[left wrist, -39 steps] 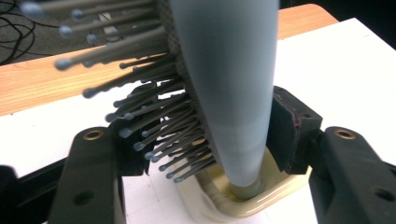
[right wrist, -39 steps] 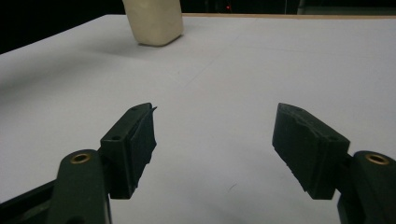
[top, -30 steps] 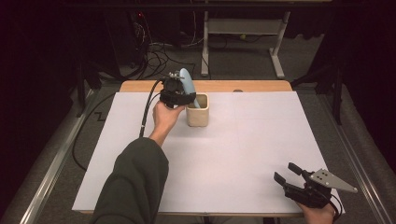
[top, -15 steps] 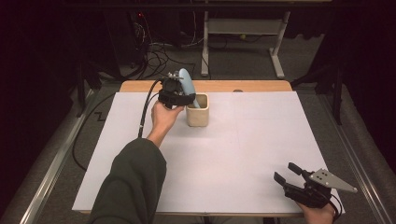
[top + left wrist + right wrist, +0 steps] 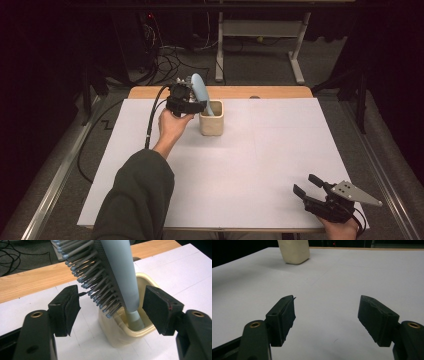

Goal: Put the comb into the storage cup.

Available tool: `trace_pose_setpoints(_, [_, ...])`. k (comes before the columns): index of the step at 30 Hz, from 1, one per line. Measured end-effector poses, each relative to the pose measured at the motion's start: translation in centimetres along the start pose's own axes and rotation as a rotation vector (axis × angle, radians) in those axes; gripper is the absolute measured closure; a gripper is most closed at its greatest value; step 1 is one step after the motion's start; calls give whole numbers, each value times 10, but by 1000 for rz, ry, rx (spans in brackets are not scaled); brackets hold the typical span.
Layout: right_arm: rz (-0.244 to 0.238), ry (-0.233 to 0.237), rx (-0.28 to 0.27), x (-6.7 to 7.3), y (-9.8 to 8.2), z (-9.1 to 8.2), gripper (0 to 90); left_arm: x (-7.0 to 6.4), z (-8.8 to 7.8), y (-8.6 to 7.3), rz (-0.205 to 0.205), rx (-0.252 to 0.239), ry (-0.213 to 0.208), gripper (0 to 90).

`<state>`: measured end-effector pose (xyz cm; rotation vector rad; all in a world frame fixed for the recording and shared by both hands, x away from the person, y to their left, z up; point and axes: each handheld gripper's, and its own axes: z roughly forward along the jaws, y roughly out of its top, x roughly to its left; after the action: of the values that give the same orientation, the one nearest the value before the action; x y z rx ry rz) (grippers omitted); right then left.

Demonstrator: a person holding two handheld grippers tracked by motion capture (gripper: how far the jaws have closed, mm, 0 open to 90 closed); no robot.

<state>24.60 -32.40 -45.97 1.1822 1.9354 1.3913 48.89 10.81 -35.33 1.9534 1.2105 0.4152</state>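
**Brush let go in the cup — back out cleanly**

Your left tool (image 5: 113,312) has just been opening: its pads stand apart on either side of the blue hairbrush (image 5: 110,272), and neither pad presses on it, though the brush is between them. The brush stands handle-down in the cream cup (image 5: 211,118) at the far left of the desk (image 5: 280,150), its head leaning out over the rim toward your left tool.

Your right tool (image 5: 307,186) rests at the near right corner, released and empty, well apart from the cup.

The risk now is the withdrawal. The bristles (image 5: 87,282) sit just beside the left pad; if you pull back sideways or before the pads are clear, you may snag them and drag the brush out. The cup looks light and the brush top-heavy, so a nudge to the leaning head could tip both over. Draw back along the tool's own line.
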Motion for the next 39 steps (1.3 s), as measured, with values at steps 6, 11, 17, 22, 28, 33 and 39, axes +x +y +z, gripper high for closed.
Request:
trace_pose_setpoints(6, [-2,3,2,0,0,0,302,0,-2,-1,2,0,-3,302])
trace_pose_setpoints(11, [-2,2,0,0,0,0,302,2,-3,-4,-2,1,-8,300])
trace_pose_setpoints(17, [-2,2,1,0,0,0,302,3,-6,-5,0,-3,-11,298])
trace_pose_setpoints(22, [-3,2,1,0,0,0,302,3,-8,-6,3,-6,-13,298])
trace_pose_setpoints(28, [-3,2,1,0,0,0,302,4,-9,-9,4,-6,-16,298])
trace_pose_setpoints(33, [-2,2,2,0,0,0,302,6,-10,-11,3,-4,-16,298])
trace_pose_setpoints(39, [-2,1,2,0,0,0,302,5,-13,-11,11,-5,-20,298])
